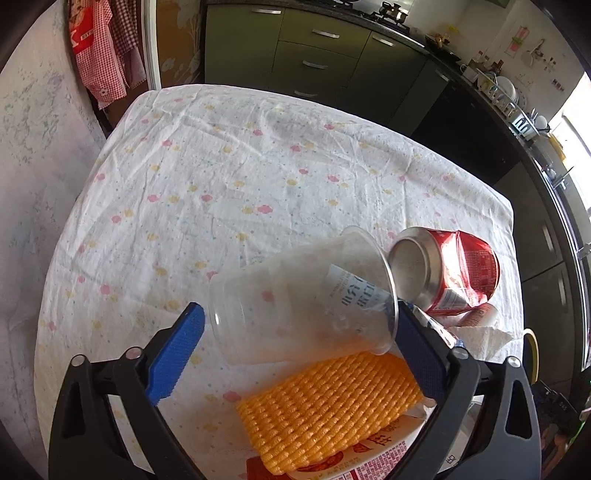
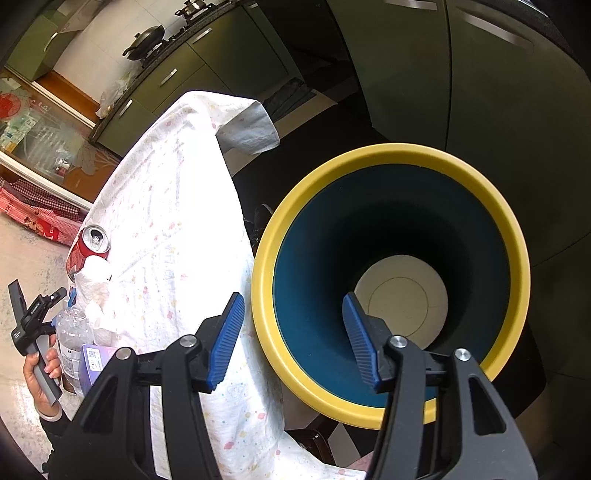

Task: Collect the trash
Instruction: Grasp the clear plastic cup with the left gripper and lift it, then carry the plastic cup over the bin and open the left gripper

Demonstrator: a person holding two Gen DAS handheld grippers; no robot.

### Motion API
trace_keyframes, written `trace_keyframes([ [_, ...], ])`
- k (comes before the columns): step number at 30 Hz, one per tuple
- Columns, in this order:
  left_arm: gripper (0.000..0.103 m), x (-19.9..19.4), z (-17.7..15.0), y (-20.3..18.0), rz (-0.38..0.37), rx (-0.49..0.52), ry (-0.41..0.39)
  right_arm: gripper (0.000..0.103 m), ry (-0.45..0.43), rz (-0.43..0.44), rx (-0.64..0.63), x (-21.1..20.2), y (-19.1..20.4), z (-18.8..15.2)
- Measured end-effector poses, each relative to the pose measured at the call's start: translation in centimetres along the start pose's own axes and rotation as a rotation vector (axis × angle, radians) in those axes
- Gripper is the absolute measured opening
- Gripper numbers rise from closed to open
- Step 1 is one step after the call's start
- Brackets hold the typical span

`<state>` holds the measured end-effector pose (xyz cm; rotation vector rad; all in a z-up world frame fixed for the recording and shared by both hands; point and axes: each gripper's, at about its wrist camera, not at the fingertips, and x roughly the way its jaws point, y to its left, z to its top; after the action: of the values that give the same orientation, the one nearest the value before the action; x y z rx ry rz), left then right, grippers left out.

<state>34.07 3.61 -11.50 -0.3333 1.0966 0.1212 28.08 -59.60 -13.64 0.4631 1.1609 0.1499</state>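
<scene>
- Left gripper [image 1: 295, 339] is spread wide around a clear plastic cup [image 1: 299, 295] lying on its side on the table [image 1: 221, 177]; the pads seem just clear of it.
- A red can [image 1: 447, 273] lies at two o'clock from the cup, an orange net sleeve [image 1: 328, 406] at six.
- Right gripper [image 2: 293, 343] is half spread, pinching nothing, over the near rim of the yellow-rimmed bin [image 2: 388, 151].

I'm working in a home kitchen: green cabinets [image 1: 325, 55], a stove [image 1: 391, 14] with a wok [image 2: 146, 40], dish rack [image 1: 506, 96], aprons [image 1: 107, 48].
</scene>
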Motion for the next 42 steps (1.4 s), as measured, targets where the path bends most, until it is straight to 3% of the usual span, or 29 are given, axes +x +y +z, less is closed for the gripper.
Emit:
trace_keyframes([
  [1,0.084,0.0,0.0,0.1,-0.005,0.006,0.002,0.053,0.001,0.001,0.000,0.0,0.0,0.0],
  [5,0.084,-0.4,0.0,0.5,0.002,0.030,-0.014,0.053,-0.001,0.002,-0.003,0.0,0.1,-0.2],
  [15,0.084,-4.4,0.3,3.6,0.103,0.060,-0.130,0.053,-0.002,0.011,-0.026,0.1,1.4,-0.4],
  [20,0.084,-7.8,-0.9,2.3,0.055,0.124,-0.177,0.054,-0.028,0.009,-0.046,-0.9,2.1,-0.8],
  [28,0.085,-14.6,-6.2,-8.9,-0.173,0.402,-0.253,0.056,-0.141,-0.061,-0.069,-4.8,1.0,-2.4],
  [30,0.085,-15.4,-8.2,-12.8,-0.265,0.479,-0.226,0.056,-0.176,-0.086,-0.064,-6.1,-0.1,-3.0],
  [35,0.085,-15.2,-12.9,-22.2,-0.408,0.623,-0.144,0.056,-0.243,-0.113,-0.037,-9.0,-3.1,-4.8],
  [42,0.085,-10.9,-18.2,-34.3,-0.460,0.754,0.013,0.056,-0.312,-0.157,-0.001,-12.1,-7.7,-8.1],
])
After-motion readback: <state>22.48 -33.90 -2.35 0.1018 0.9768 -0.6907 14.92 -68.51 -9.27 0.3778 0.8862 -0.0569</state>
